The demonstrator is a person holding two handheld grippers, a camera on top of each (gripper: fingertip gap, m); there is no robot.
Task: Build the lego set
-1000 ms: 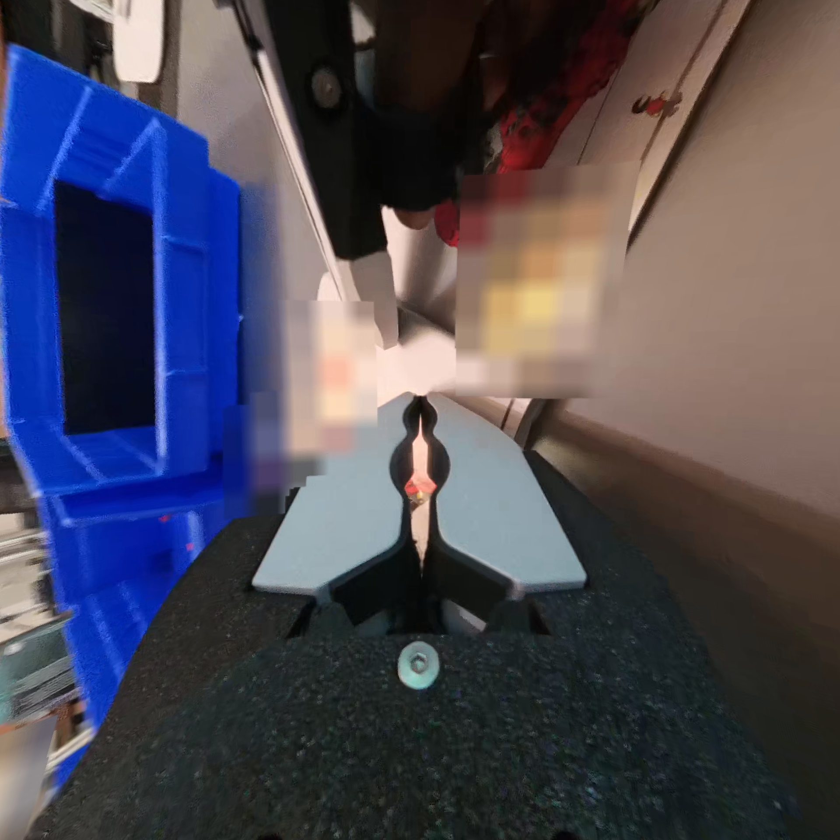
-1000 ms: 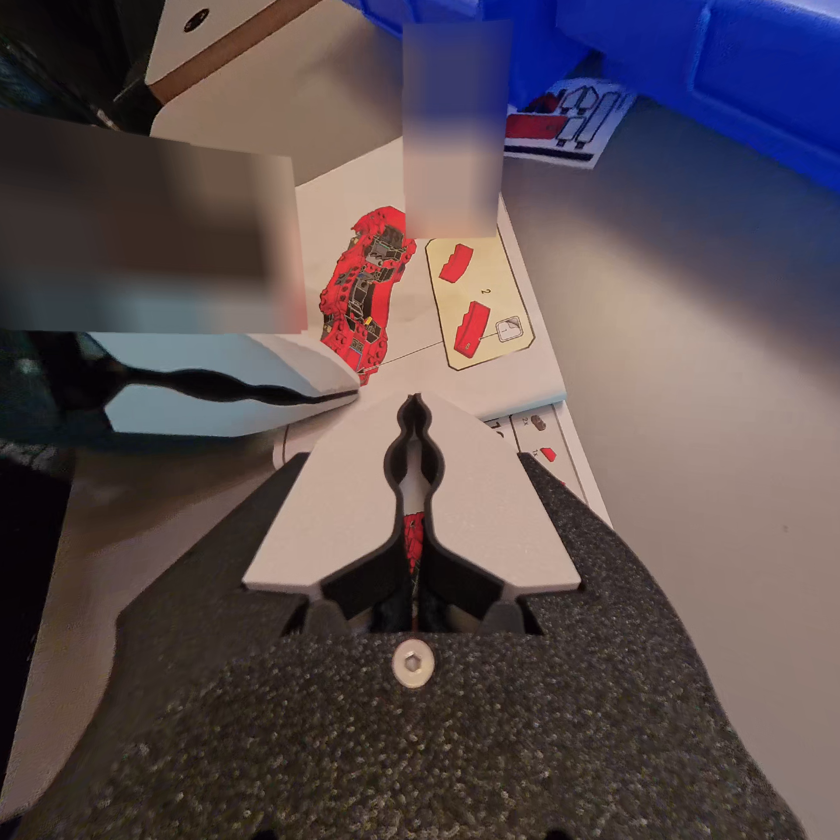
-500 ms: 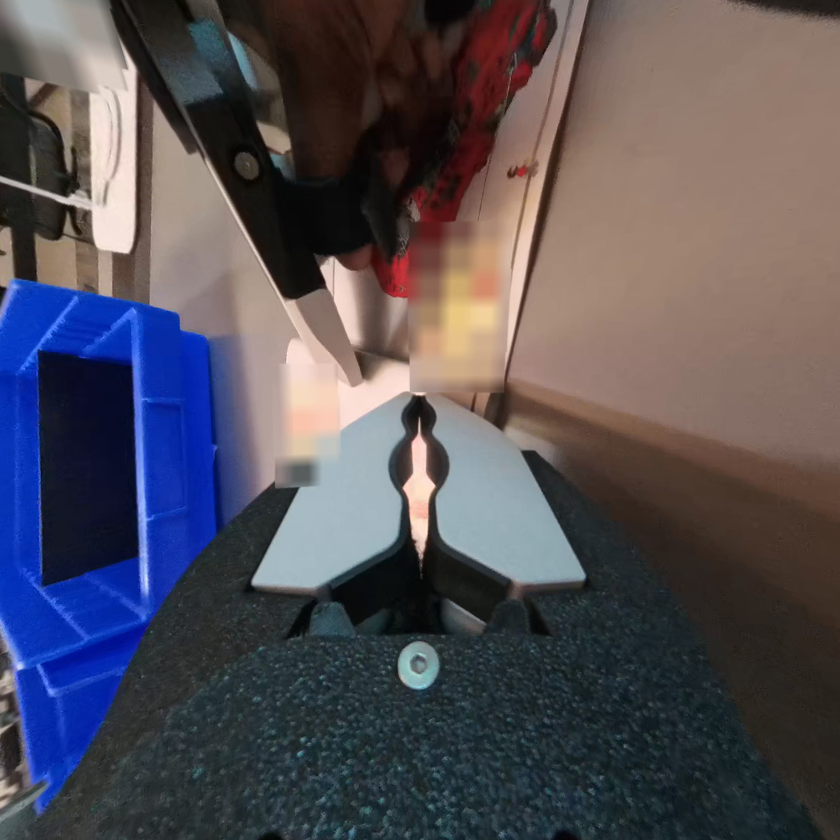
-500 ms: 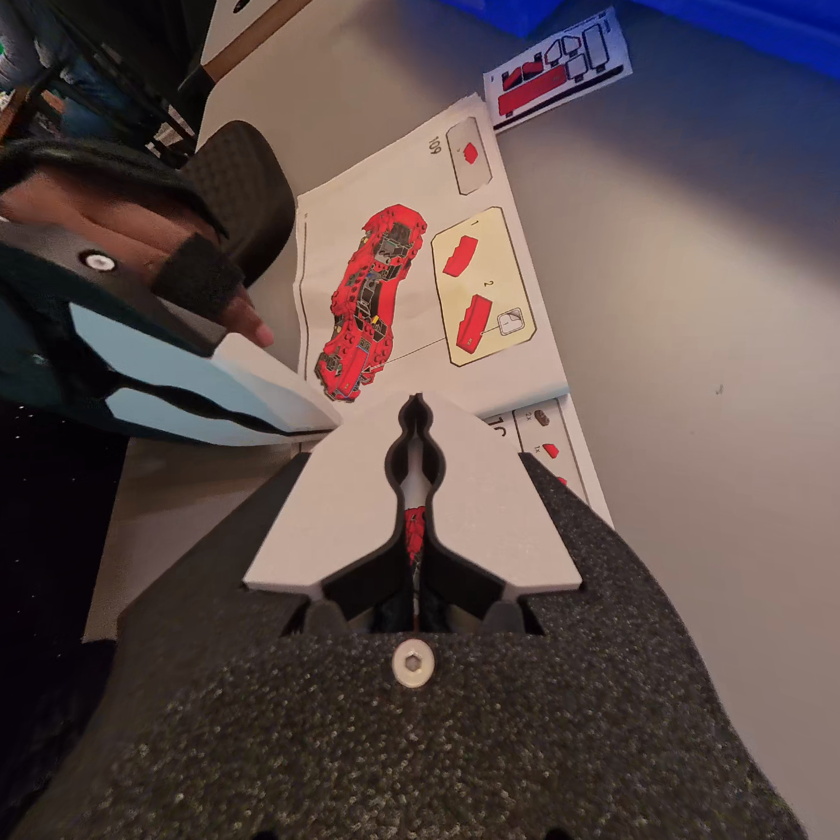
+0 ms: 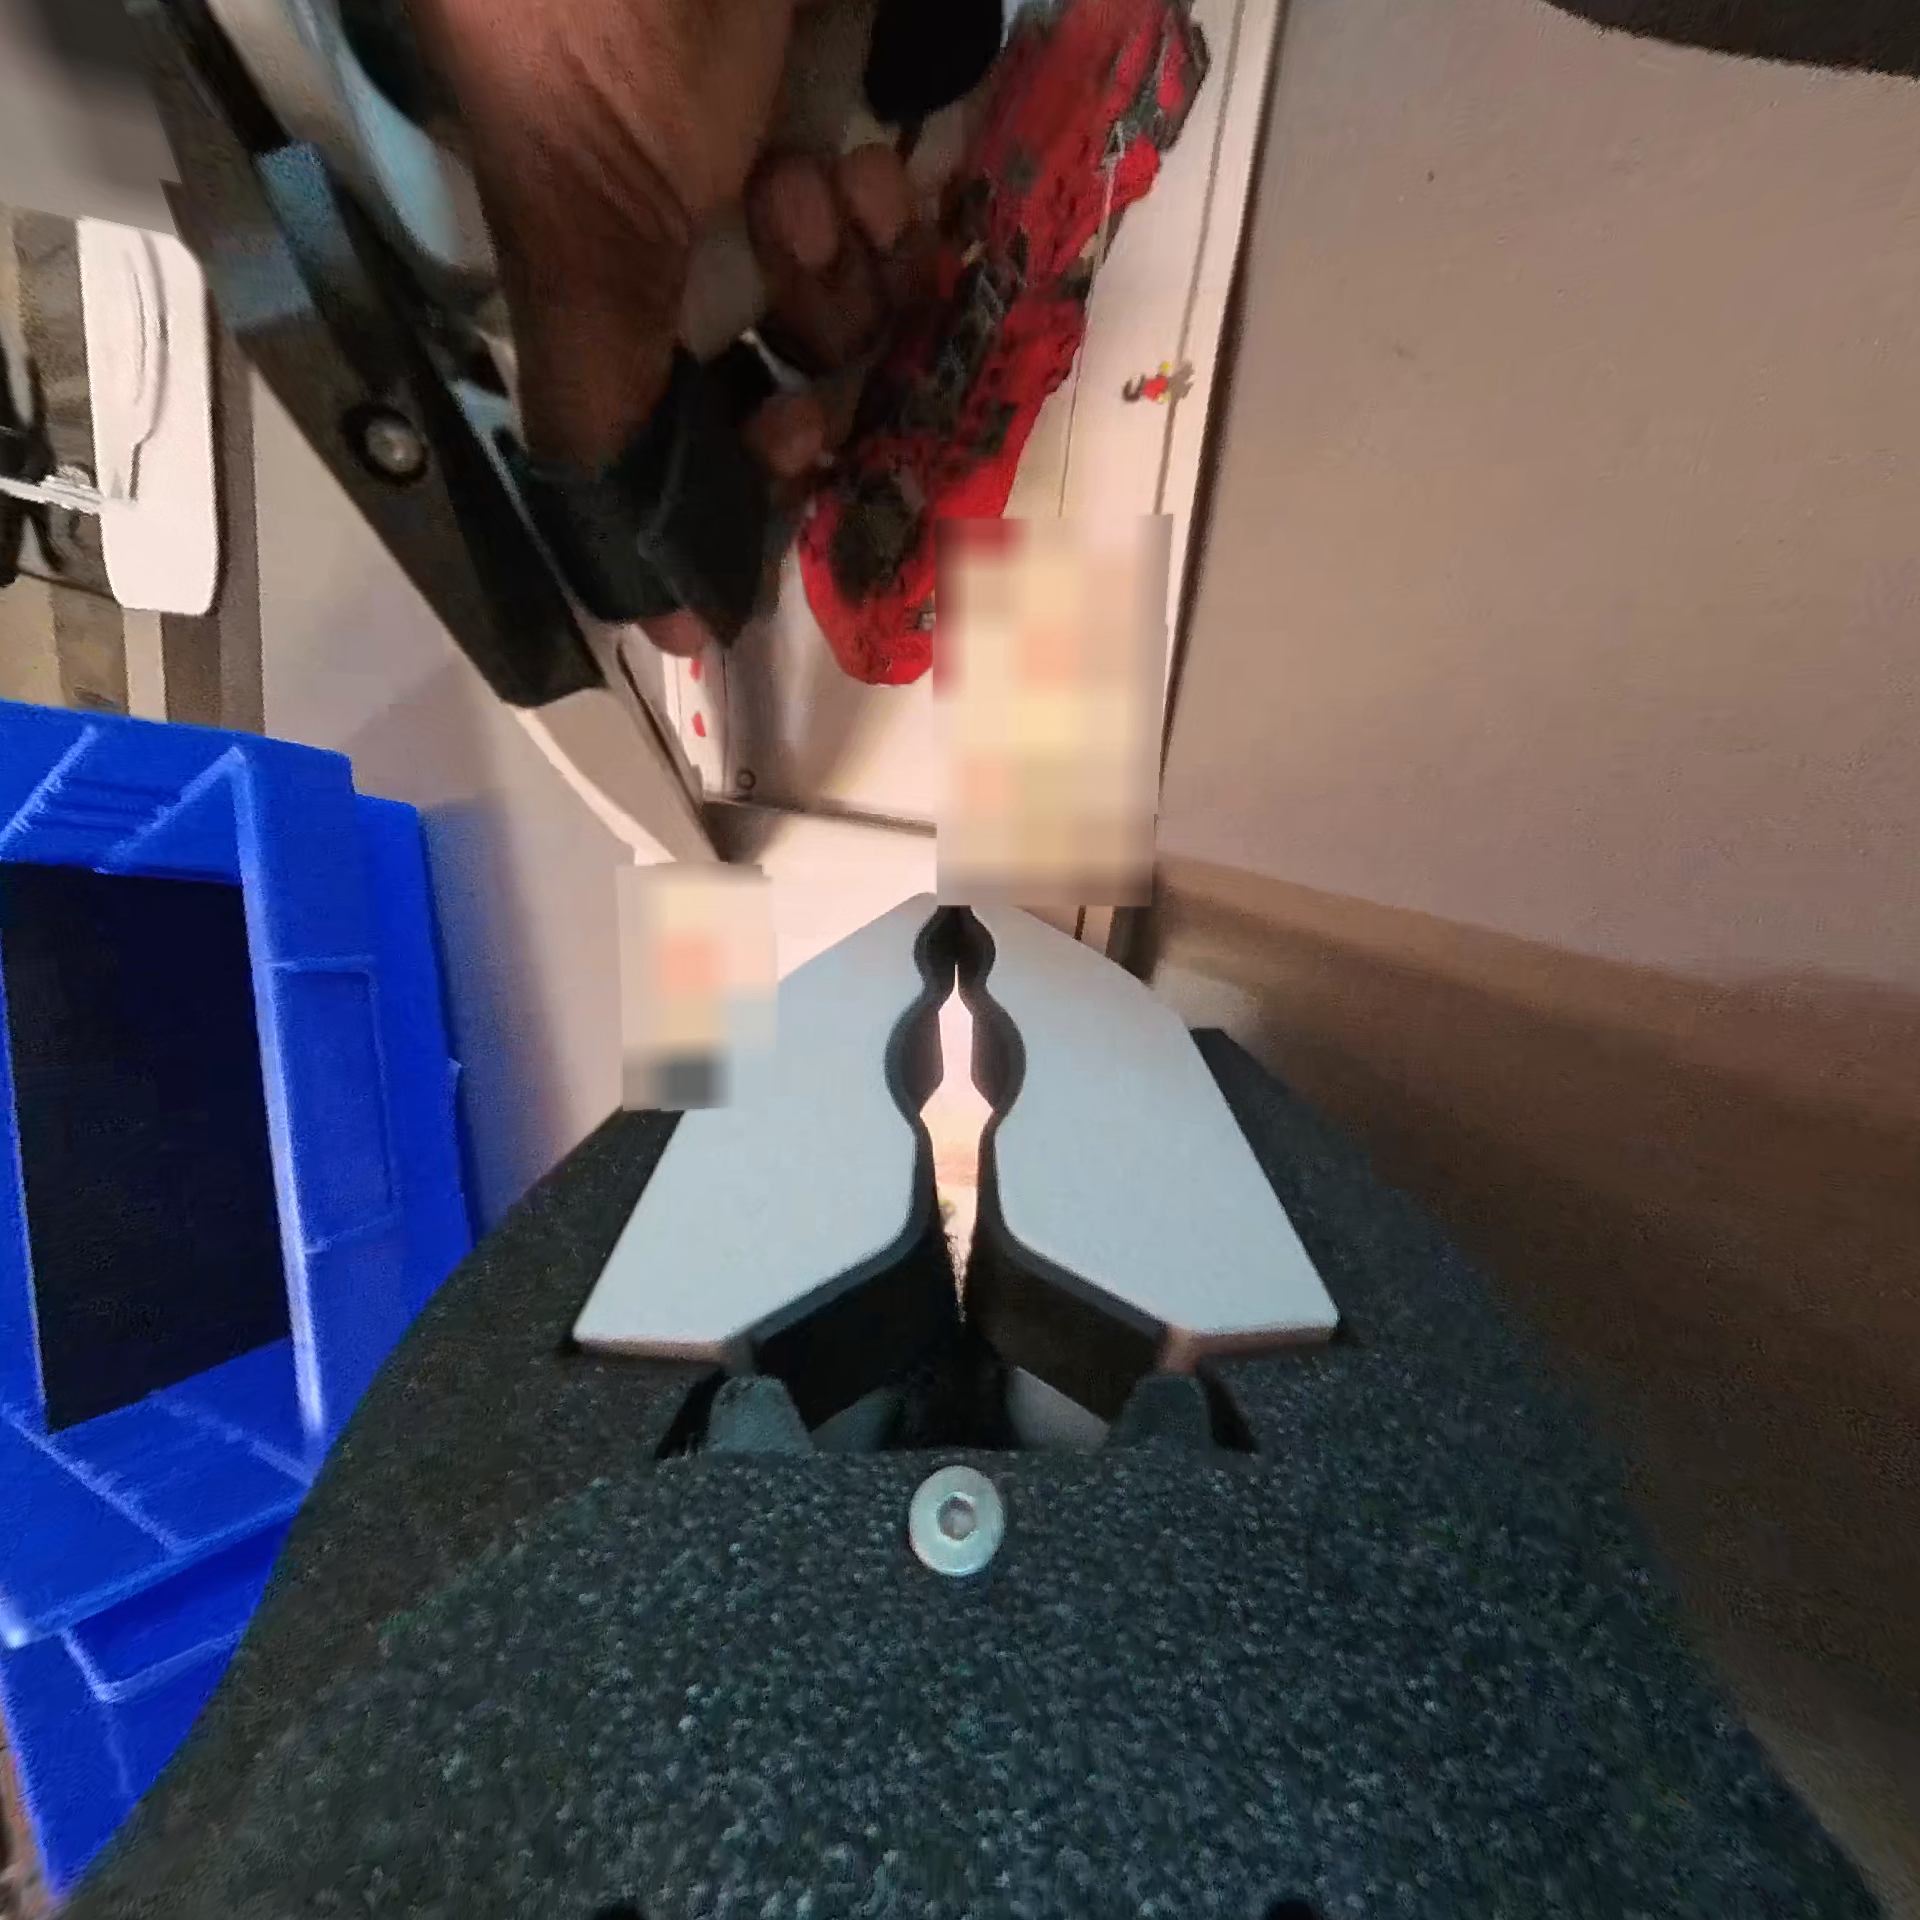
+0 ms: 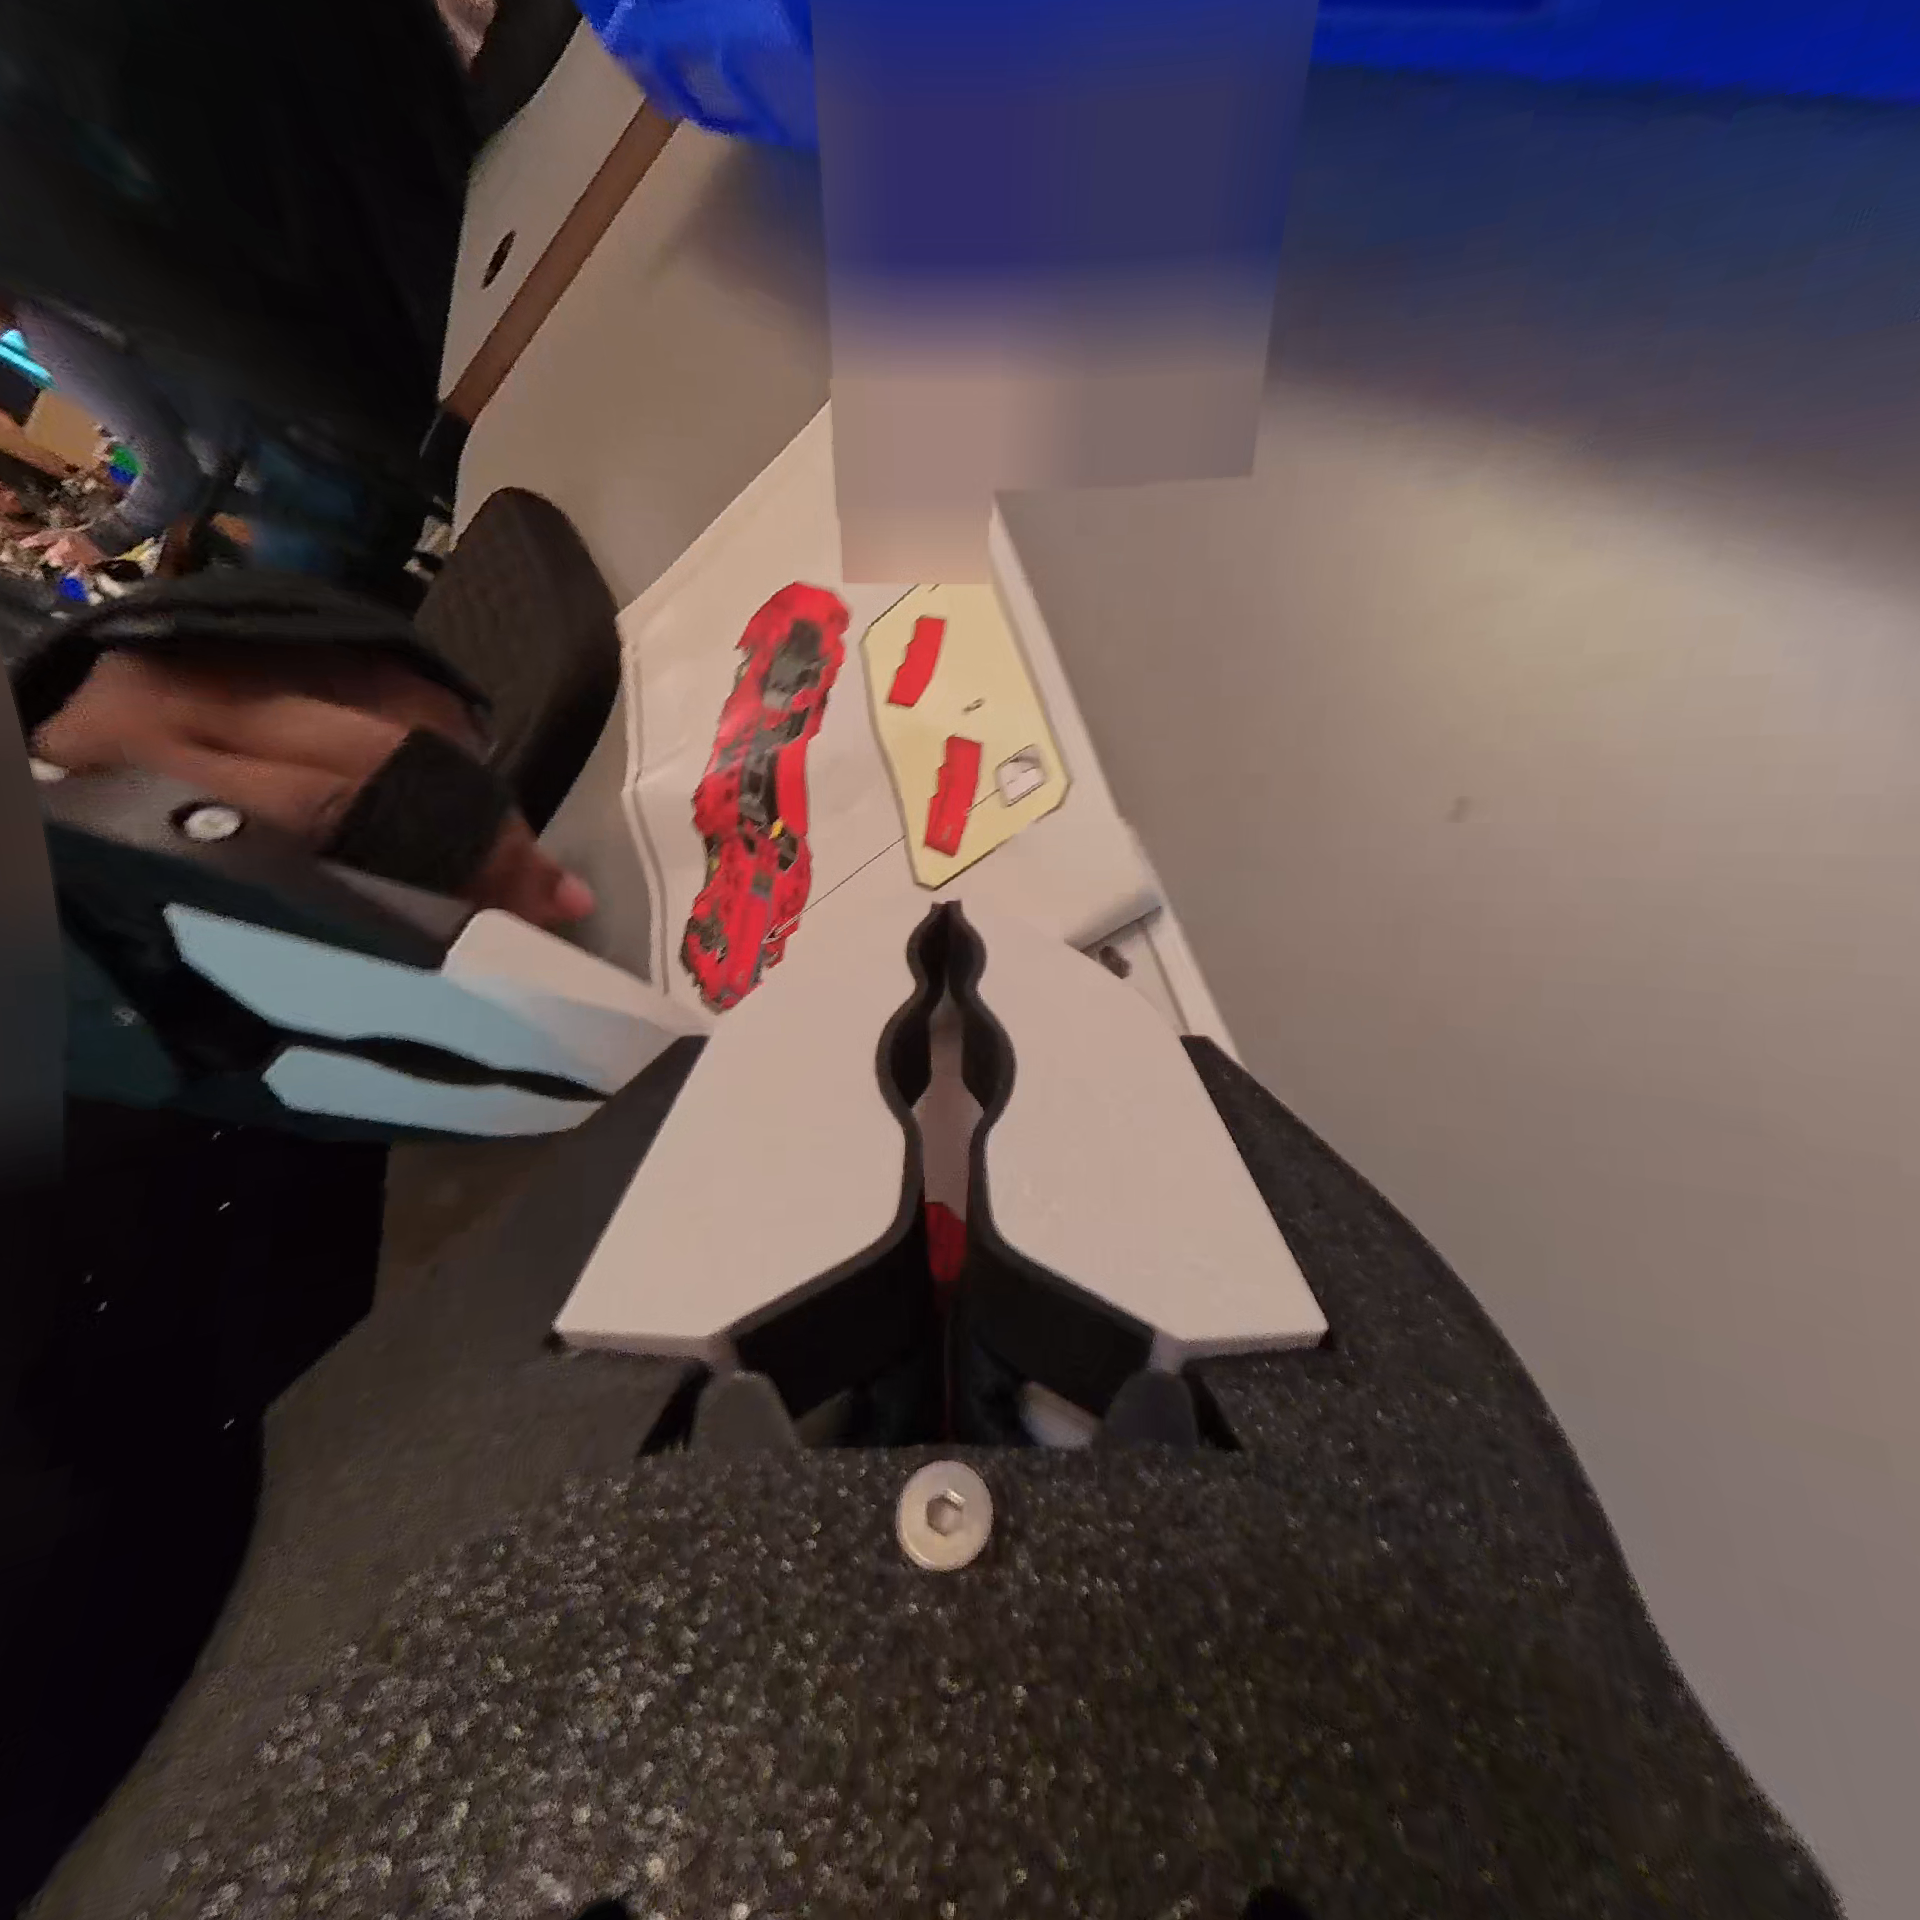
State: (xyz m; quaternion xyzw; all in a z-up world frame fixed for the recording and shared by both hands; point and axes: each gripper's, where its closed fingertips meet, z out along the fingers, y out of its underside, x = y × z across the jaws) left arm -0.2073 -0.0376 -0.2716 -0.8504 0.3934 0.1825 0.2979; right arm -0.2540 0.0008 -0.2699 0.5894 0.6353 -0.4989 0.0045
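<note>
Lego car (image 5: 966,343), a long red model with dark parts showing, is in the left wrist view beside the person's hand (image 5: 644,208) that grips the right tongs (image 5: 665,769); motion blur hides whether the fingers touch it. Its long axis runs slantwise in that view, from upper right down to lower left, and which end is the nose cannot be told. The left tongs (image 5: 954,940) are clenched tip to tip, with only pale paper showing through the gaps farther back, so nothing is seen in their grip. The right tongs (image 6: 943,925) are also pinched together at the tip, and a small red piece (image 6: 943,1242) sits deep in the slot between them; whether it is clamped there or merely seen through the slot cannot be told. An open booklet (image 6: 1039,904) lies flat on the grey table (image 6: 1558,935) just ahead of the right tongs, its printed red car lying lengthwise away from the camera. The left tongs (image 6: 582,1049) come in from the left in that view, tip just beside the booklet's near left corner. A blue bin (image 5: 208,1143) stands close on the left side of the left tongs, its opening facing the camera. To the right of the booklet the table is bare up to the blue bin edge (image 6: 1558,42) at the far side.
</note>
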